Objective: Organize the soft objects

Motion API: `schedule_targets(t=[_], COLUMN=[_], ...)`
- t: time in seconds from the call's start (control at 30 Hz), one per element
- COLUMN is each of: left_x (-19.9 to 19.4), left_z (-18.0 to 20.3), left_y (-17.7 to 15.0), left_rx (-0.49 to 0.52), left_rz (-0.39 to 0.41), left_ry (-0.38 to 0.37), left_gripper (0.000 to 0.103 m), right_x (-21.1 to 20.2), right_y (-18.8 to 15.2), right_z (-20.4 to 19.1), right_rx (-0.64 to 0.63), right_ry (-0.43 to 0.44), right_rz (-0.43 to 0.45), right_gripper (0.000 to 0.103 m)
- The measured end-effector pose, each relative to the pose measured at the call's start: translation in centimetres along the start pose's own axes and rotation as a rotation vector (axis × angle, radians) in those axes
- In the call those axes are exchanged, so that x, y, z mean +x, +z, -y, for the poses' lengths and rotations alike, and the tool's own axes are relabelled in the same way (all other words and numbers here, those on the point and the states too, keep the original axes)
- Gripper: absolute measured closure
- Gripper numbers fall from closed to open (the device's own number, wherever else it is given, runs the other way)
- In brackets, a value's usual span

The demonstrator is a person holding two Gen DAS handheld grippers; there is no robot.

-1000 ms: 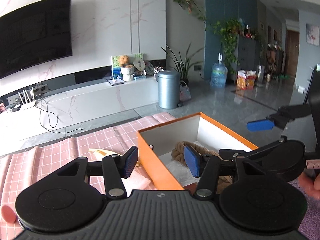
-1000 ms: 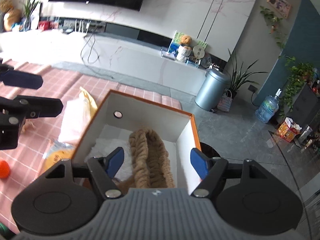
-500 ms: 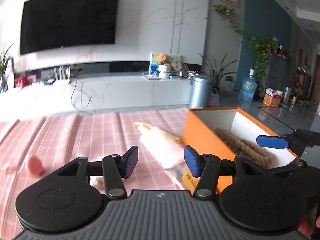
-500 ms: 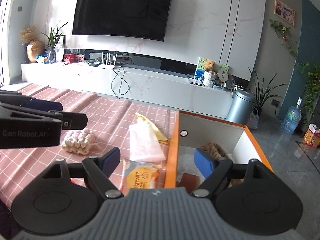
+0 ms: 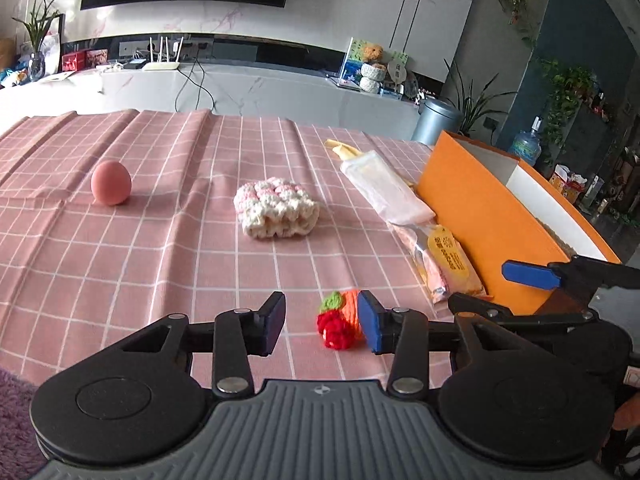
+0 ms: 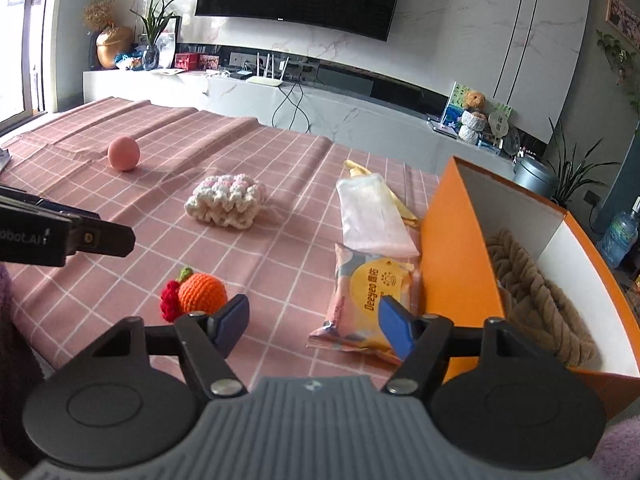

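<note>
1. Since a moment ago, both tools have been swung away from the open orange cardboard box (image 6: 456,256) and lowered over the pink checked cloth on the bench (image 5: 120,264), so a fresh pick-up is judged to be starting.
2. The left tool (image 5: 321,322) is seen open, its jaws having just been narrowing; the small crocheted orange fruit with red berries and a green leaf (image 5: 340,318) sits between the pads, just beside the right pad (contact cannot be told).
3. The right tool (image 6: 313,322) is likewise open and empty, its jaws having just been closing a little, above the near end of the pink and yellow tissue packet (image 6: 372,300) lying against the box's left wall.
4. Left on the cloth are a chunky white and pink knitted pad (image 5: 276,212) in the middle, a smooth pink ball (image 5: 111,182) far left, and a pale translucent pouch (image 6: 372,216) beyond the packet.
5. A thick brown braided rope (image 6: 536,296) is already in the box.
</note>
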State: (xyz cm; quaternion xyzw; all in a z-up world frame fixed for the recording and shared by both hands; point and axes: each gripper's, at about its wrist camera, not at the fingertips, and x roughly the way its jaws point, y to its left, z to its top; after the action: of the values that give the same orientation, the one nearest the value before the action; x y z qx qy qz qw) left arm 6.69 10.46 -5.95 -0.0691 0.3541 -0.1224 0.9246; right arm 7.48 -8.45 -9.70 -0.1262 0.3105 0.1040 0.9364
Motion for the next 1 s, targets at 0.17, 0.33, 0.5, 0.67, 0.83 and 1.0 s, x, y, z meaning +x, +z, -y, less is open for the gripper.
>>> schedule_targets(t=[0.17,0.33,0.5,0.67,0.83,1.0], left_x=[1.2,2.3,4.3,6.1,7.5,8.2], left_z=[0.6,2.3,3.2,2.7,2.8,2.9], left_y=[-0.9,-1.1,-1.4,-1.0,-1.0,-1.1], left_rx=[0.023,0.131,0.215,0.198,0.206,0.213], left_rz=[-0.042,-0.019,-0.024,-0.055,-0.076,-0.070], left_ry=[-0.059,-0.062,-0.035,-0.008,0.005,0.004], left_gripper=[0.054,0.051,0.045,0.041,0.041,0.050], right_x=[0.5,1.4,2.9,4.1,5.2,5.7], right_y=[-0.6,-0.6,0.0,0.1,0.0,-0.1], right_z=[0.0,-0.7,0.1,0.6,0.8,1.0], right_rx=[0.020,-0.026,0.011,0.036,0.046,0.052], right_ry=[0.046,0.034,0.075,0.099,0.089,0.089], right_rz=[-0.020,-0.029,-0.045,-0.048,-0.064,-0.071], right_gripper=[0.040,0.057,0.075,0.077,0.078,0.078])
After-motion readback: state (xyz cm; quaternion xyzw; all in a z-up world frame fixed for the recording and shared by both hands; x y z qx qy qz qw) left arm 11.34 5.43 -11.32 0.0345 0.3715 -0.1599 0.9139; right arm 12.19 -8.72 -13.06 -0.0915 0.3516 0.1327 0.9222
